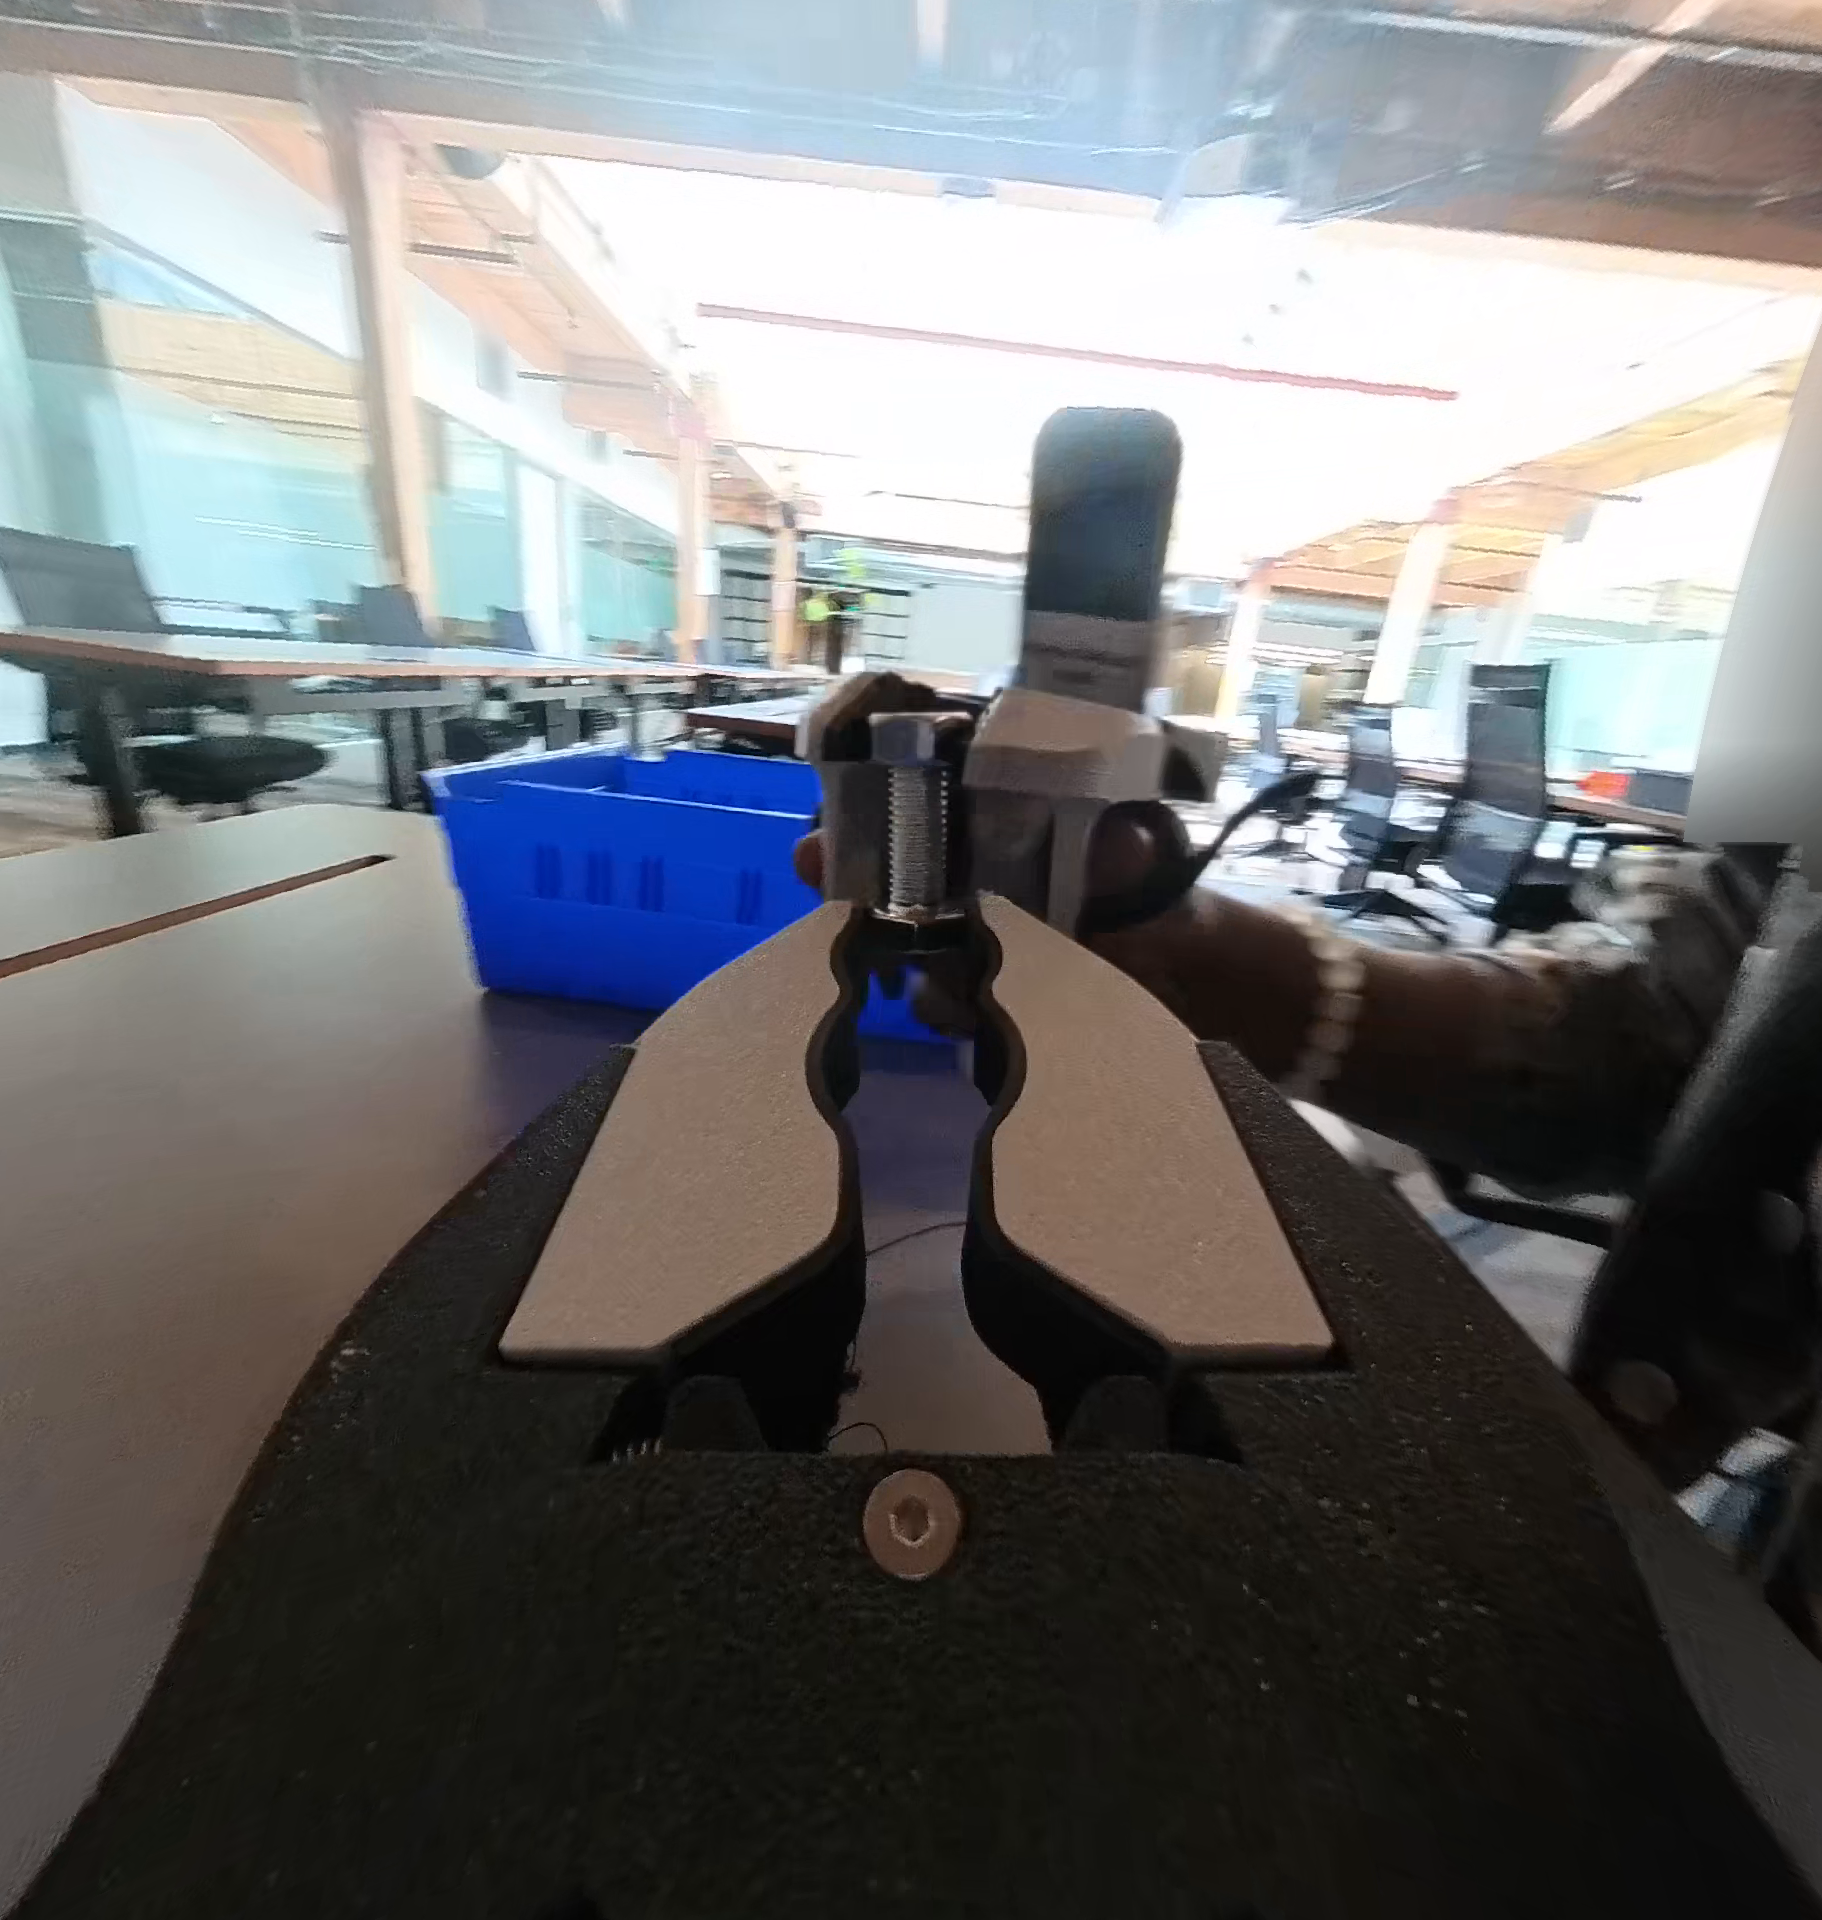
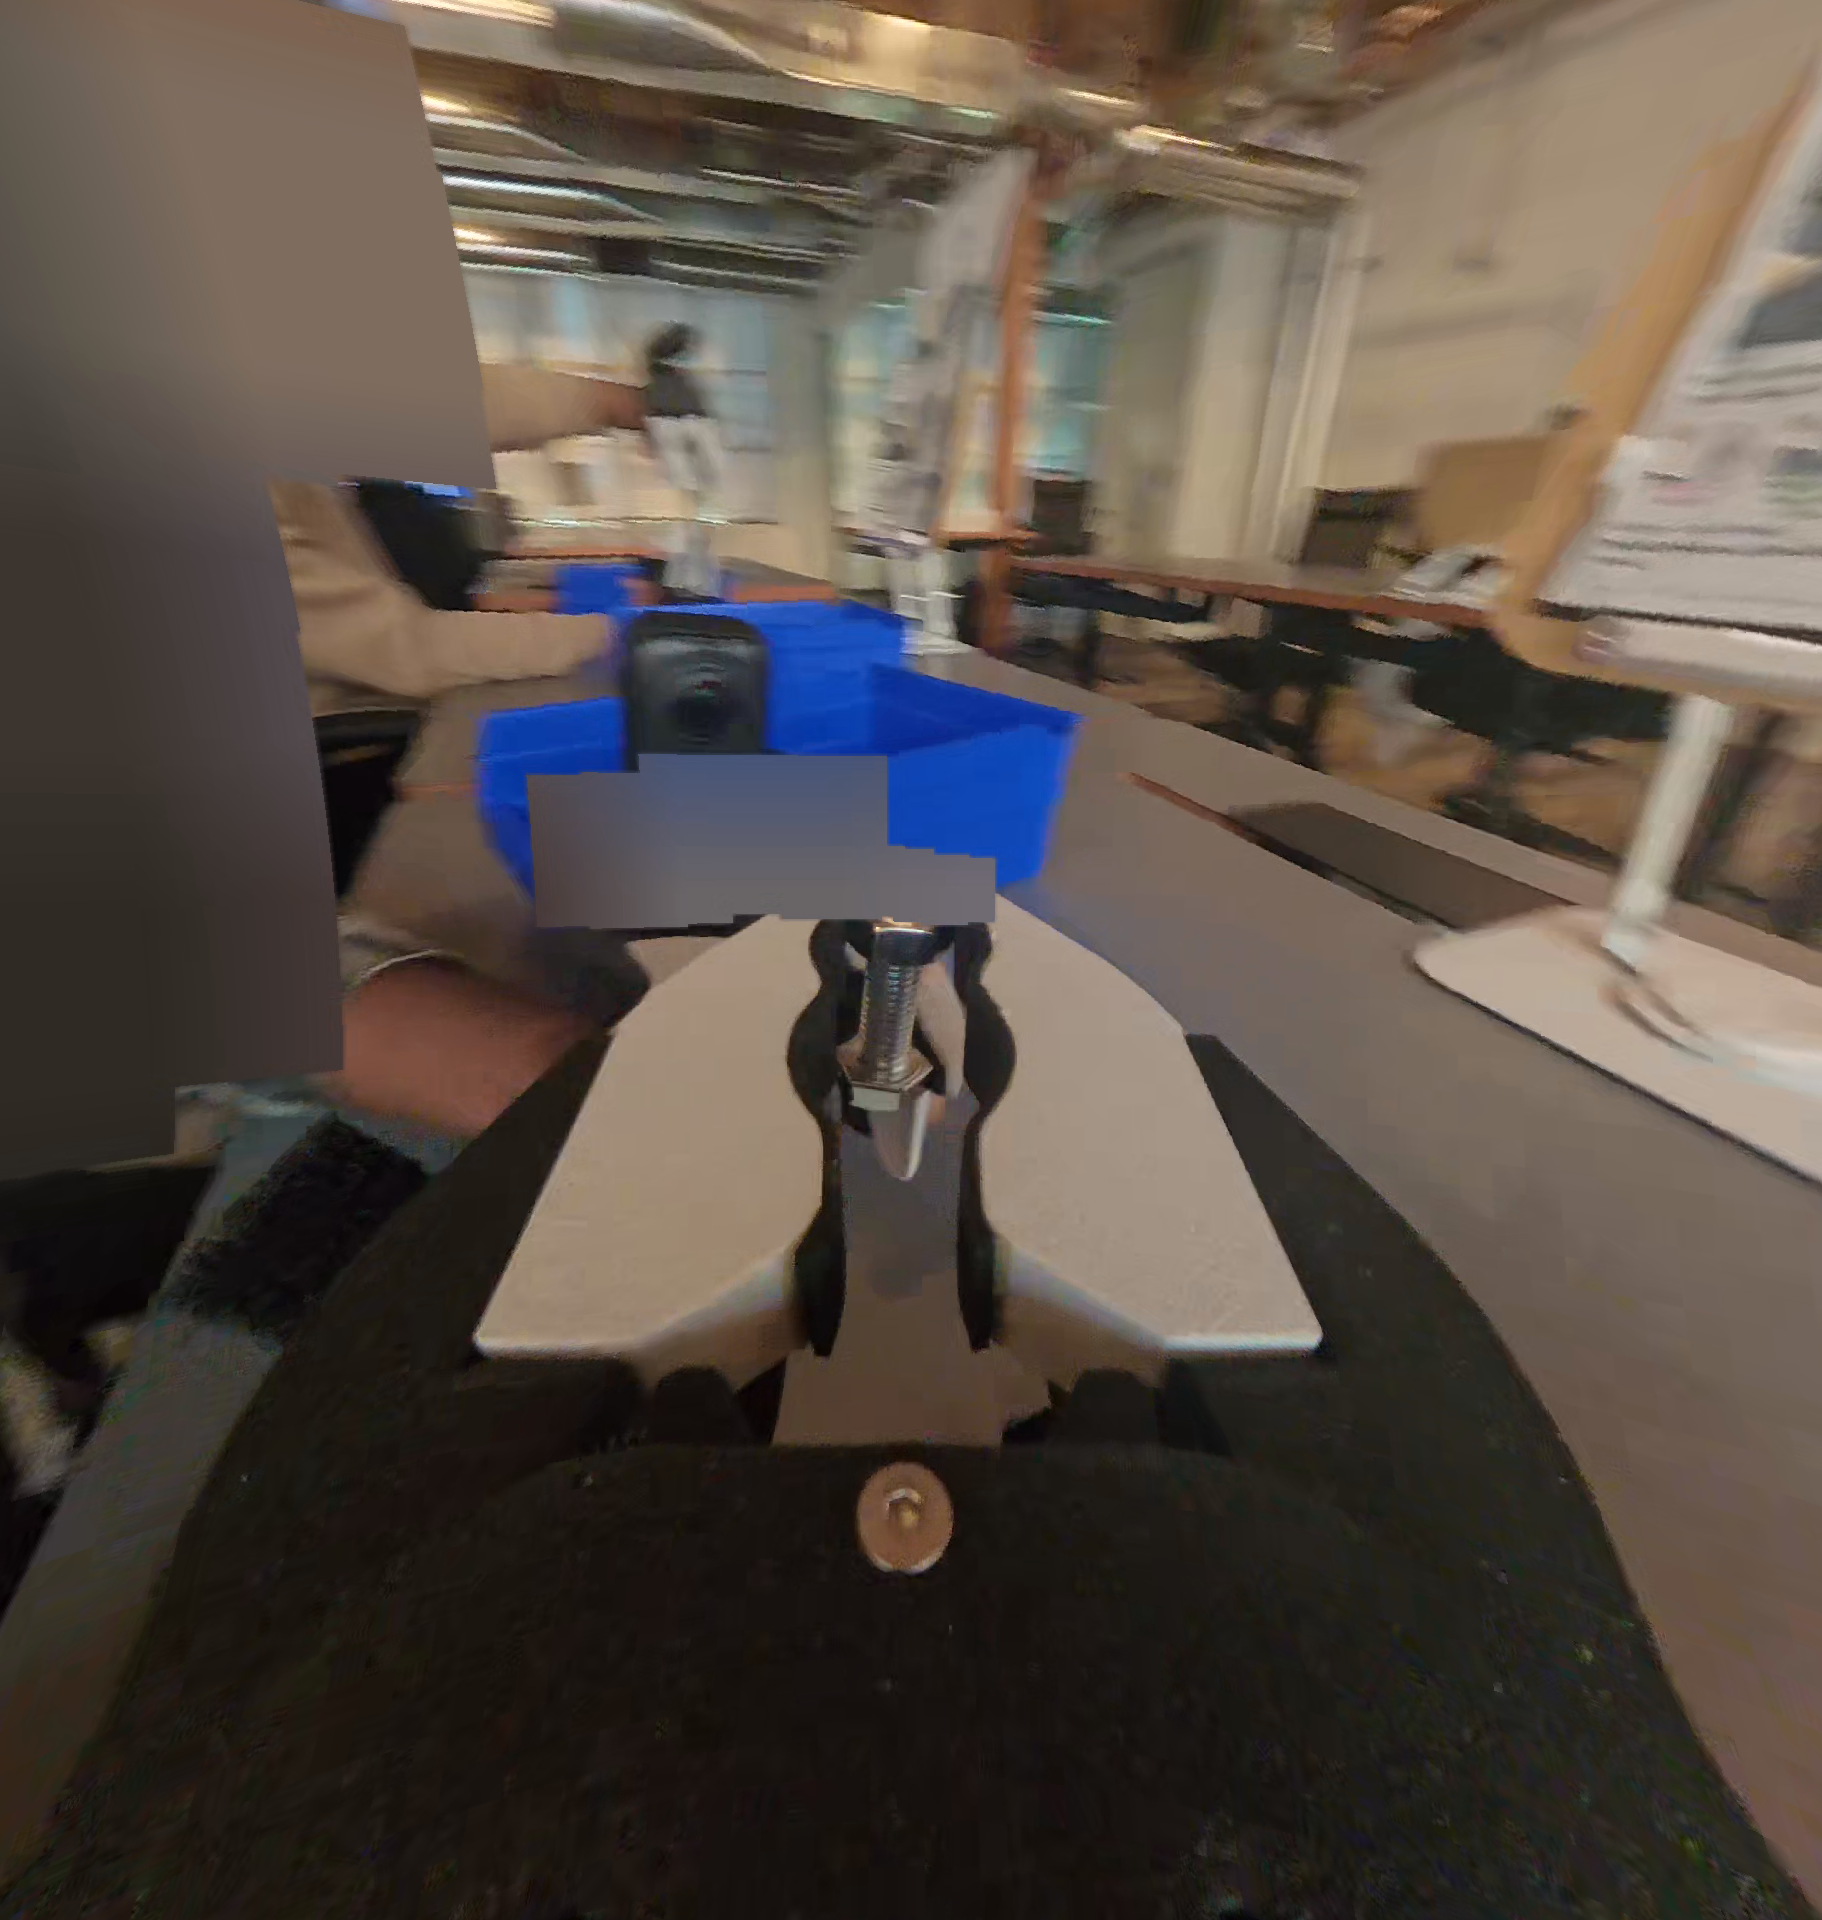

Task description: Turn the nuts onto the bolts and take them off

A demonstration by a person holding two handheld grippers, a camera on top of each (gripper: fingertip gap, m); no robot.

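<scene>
1 bolt (image 1: 915, 821) is held upright above the dark table (image 1: 211, 1091), just in front of the blue bin (image 1: 616, 852); the head is clamped by the right gripper (image 1: 891, 748); the nut (image 1: 912, 914), at the thread's far end, is pinched by the left gripper (image 1: 912, 930); whether threading on or off cannot be told; an open office with desks and chairs lies behind the bin.

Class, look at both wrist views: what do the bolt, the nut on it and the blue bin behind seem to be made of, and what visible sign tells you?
Bolt: probably steel, bright silvery finish; its threads glint.
Nut: likely the same shiny metal, grey and reflective with flat faces.
Blue bin: apparently moulded plastic, uniform saturated colour, smooth walls with moulded slots.
</scene>
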